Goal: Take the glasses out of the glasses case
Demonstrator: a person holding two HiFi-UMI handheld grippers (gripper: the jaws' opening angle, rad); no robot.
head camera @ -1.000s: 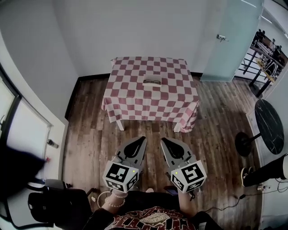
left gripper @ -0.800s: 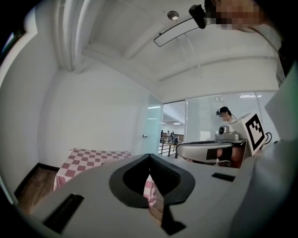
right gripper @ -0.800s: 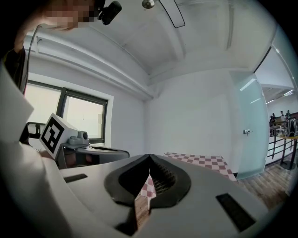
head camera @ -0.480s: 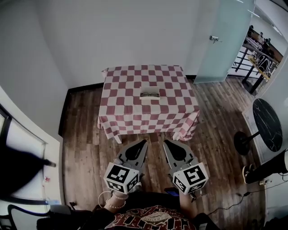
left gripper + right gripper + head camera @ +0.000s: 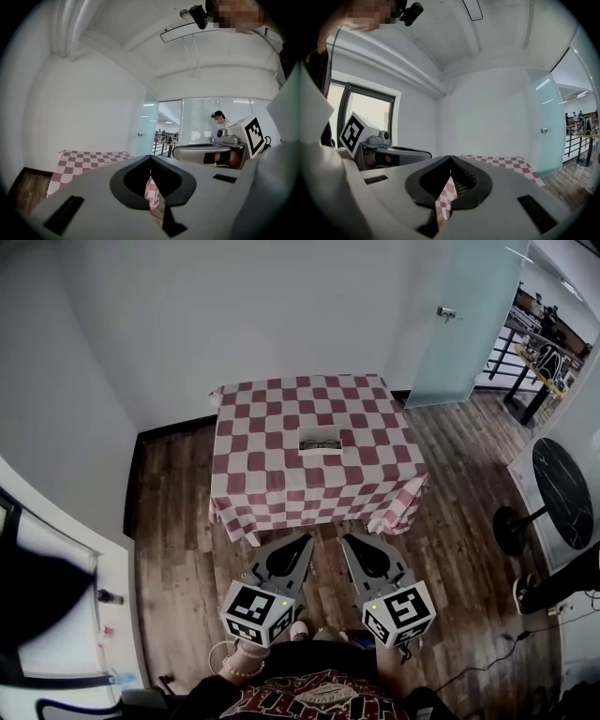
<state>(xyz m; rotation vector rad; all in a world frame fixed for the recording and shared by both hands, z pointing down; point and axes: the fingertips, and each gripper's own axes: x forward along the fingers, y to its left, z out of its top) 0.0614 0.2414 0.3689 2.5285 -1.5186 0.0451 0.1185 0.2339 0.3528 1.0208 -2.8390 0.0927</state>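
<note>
A table with a red-and-white checked cloth [image 5: 281,474] stands ahead of me on the wood floor. On it lies a small open glasses case [image 5: 321,440] with dark glasses inside. My left gripper [image 5: 305,539] and right gripper [image 5: 345,539] hang side by side over the floor, short of the table's near edge, both shut and holding nothing. In the left gripper view the jaws [image 5: 150,157] meet at the tips, with the checked cloth [image 5: 89,158] beyond. The right gripper view shows the same closed tips [image 5: 450,158] and the table [image 5: 506,162].
A frosted glass door [image 5: 469,324] is at the back right, and a round black table [image 5: 562,491] stands at the right. White walls close in behind and left of the table. A person [image 5: 219,119] stands far off in the left gripper view.
The table and case sit a little lower and larger in the head view, so I am closer to them. Both grippers stay shut in the same pose.
</note>
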